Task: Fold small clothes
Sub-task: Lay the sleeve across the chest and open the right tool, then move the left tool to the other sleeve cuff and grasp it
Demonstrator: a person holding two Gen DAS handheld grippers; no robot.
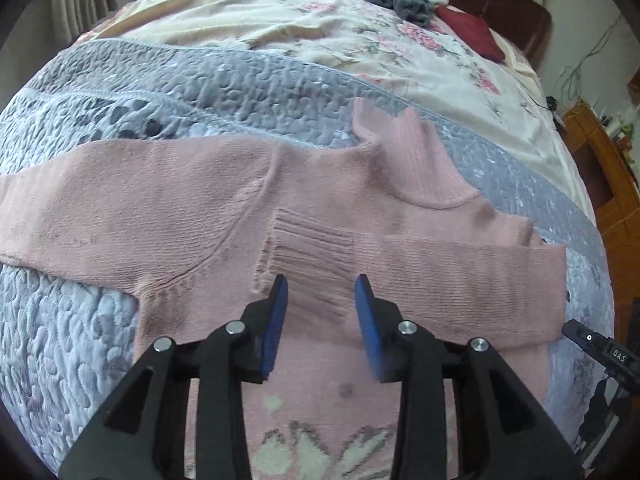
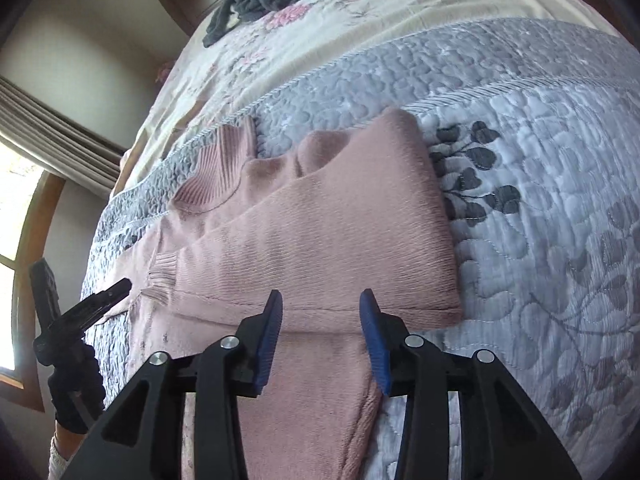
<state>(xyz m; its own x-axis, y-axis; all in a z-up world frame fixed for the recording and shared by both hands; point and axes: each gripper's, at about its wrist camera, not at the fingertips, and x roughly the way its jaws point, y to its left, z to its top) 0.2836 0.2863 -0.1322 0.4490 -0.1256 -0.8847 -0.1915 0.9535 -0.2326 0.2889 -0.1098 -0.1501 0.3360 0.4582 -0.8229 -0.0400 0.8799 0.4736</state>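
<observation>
The left gripper [image 1: 322, 280] is held spread and empty just above the ribbed cuff [image 1: 308, 252] of the sleeve folded across the chest, and the right gripper [image 2: 320, 296] is likewise spread with nothing pinched, poised over the lower edge of that folded sleeve [image 2: 320, 240]. The pink sweater [image 1: 180, 200] is laid flat on the grey quilted cover [image 1: 80, 340] near the bed's foot edge (the other sleeve is seen stretched out toward the bed's left side). The knit is judged soft, light and limp, likely to sag and stretch when lifted, so it is best taken at a firmer doubled edge such as the cuff, the hem or the shoulder fold.
</observation>
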